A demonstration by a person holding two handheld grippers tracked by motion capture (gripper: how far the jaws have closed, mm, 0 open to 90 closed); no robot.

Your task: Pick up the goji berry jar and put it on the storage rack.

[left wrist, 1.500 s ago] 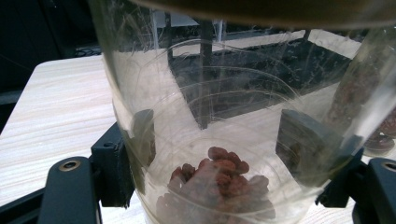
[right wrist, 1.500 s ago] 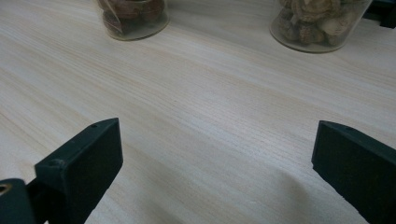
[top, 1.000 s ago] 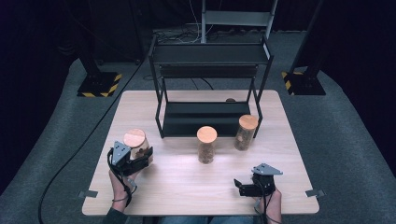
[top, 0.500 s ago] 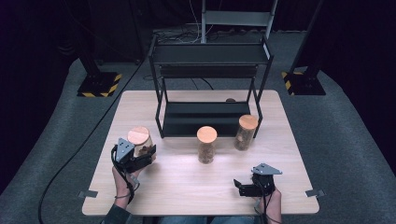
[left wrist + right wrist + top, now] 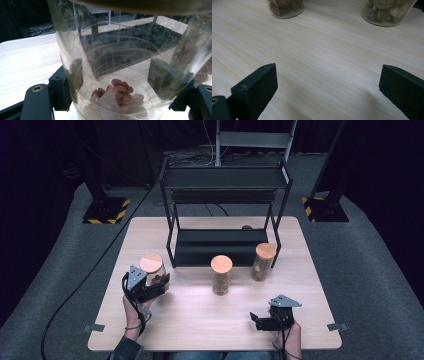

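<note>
My left gripper (image 5: 158, 285) is shut on a clear glass jar (image 5: 151, 269) with a round wooden lid, at the left of the wooden table (image 5: 200, 325). In the left gripper view the jar (image 5: 120, 60) sits between both pads (image 5: 75, 75), with red-brown beans (image 5: 117, 96) at its bottom. My right gripper (image 5: 256, 320) rests low near the table's front right, pointing left. Its jaws stand wide open over bare wood in the right gripper view (image 5: 327, 85).
Two more lidded jars stand in front of a black two-tier rack (image 5: 222, 245): one in the middle (image 5: 221, 275) and one to the right (image 5: 263, 261). Their bases appear ahead of the right gripper (image 5: 286, 7) (image 5: 387, 12). Dark floor surrounds the table.
The left gripper and its jar have shifted slightly to the right, toward the rack. The right gripper has stayed in place.
</note>
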